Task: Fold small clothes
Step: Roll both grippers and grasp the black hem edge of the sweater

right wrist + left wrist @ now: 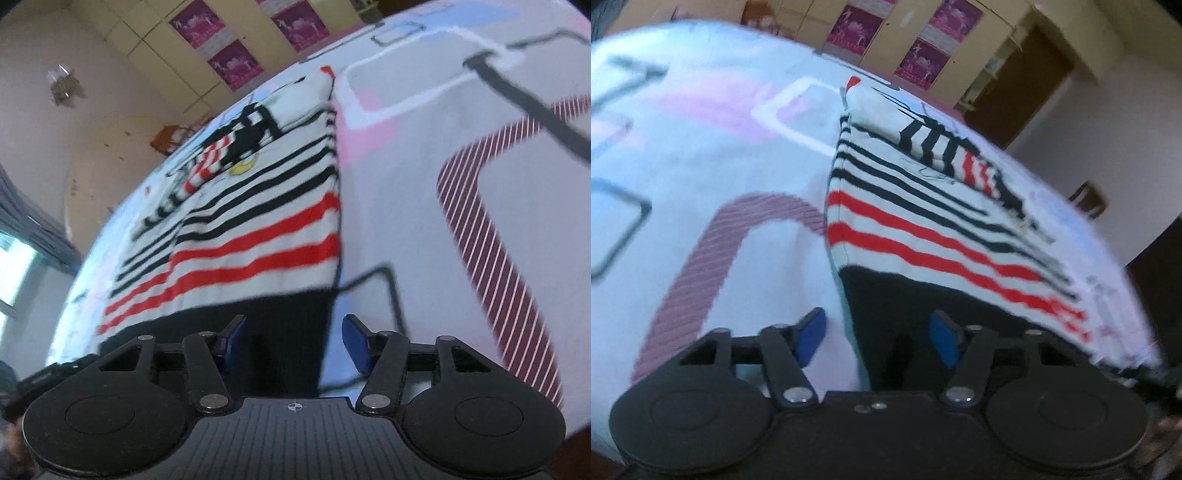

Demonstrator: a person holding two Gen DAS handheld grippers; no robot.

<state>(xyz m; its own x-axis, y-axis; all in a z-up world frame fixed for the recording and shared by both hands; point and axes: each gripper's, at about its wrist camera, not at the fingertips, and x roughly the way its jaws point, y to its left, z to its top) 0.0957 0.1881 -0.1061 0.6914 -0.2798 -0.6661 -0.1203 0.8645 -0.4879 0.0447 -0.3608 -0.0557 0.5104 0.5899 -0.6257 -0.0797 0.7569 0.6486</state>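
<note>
Now both claws get ready to grab the little top

Striped top lies flat on the bed sheet. Left claw and right claw are wide open, holding nothing, at its black bottom edge; next, I think, pinch that edge and lift

A small striped garment, black-hemmed with red and black bands, lies flat, folded.
</note>
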